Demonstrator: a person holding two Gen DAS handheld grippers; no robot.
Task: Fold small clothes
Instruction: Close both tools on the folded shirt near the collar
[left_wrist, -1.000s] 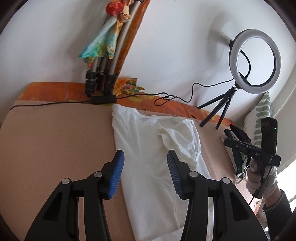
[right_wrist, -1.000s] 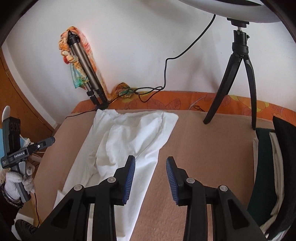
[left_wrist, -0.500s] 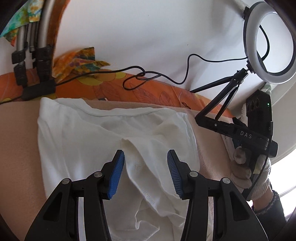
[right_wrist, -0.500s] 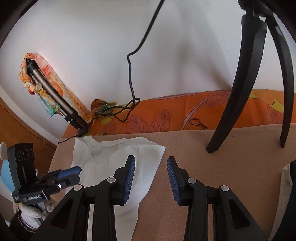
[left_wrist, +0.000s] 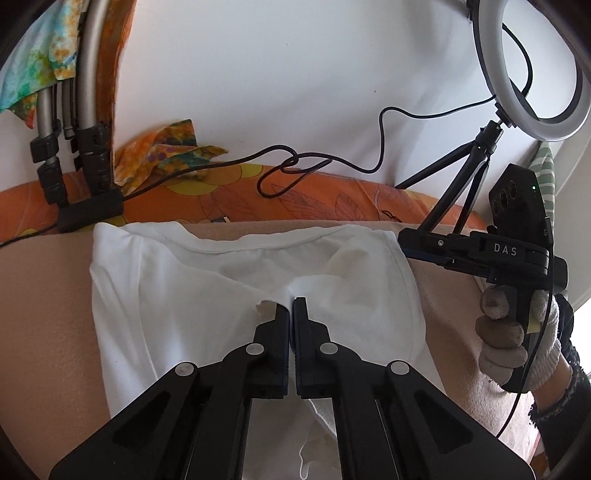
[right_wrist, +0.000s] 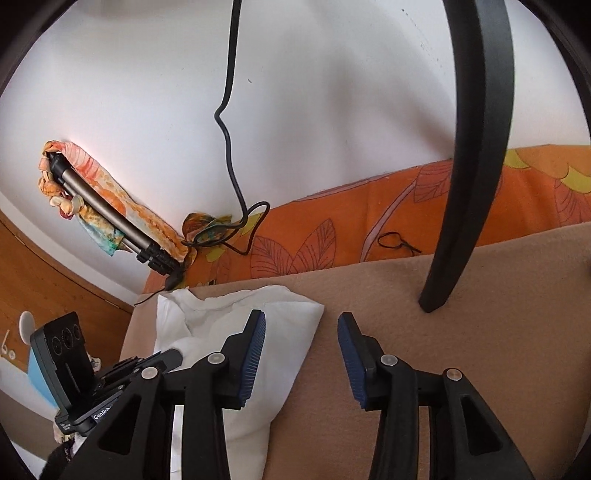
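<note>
A white garment (left_wrist: 177, 291) lies spread on the tan blanket (left_wrist: 44, 317); it also shows in the right wrist view (right_wrist: 291, 325). My left gripper (left_wrist: 290, 306) is shut on a raised fold of the white garment near its middle. My right gripper (right_wrist: 301, 343) is open and empty, low over the garment's far right corner, with its left finger above the cloth and its right finger above bare blanket. It shows from the side in the left wrist view (left_wrist: 413, 243).
A ring light (left_wrist: 532, 70) on a black tripod (right_wrist: 465, 184) stands close at the right. A second tripod wrapped in a colourful scarf (right_wrist: 110, 218) leans on the white wall. Black cables (left_wrist: 317, 166) run over the orange patterned cloth (right_wrist: 369, 229).
My left gripper has closed on a fold of the white garment. My right gripper has moved forward and down toward the garment's far right corner, staying open.
</note>
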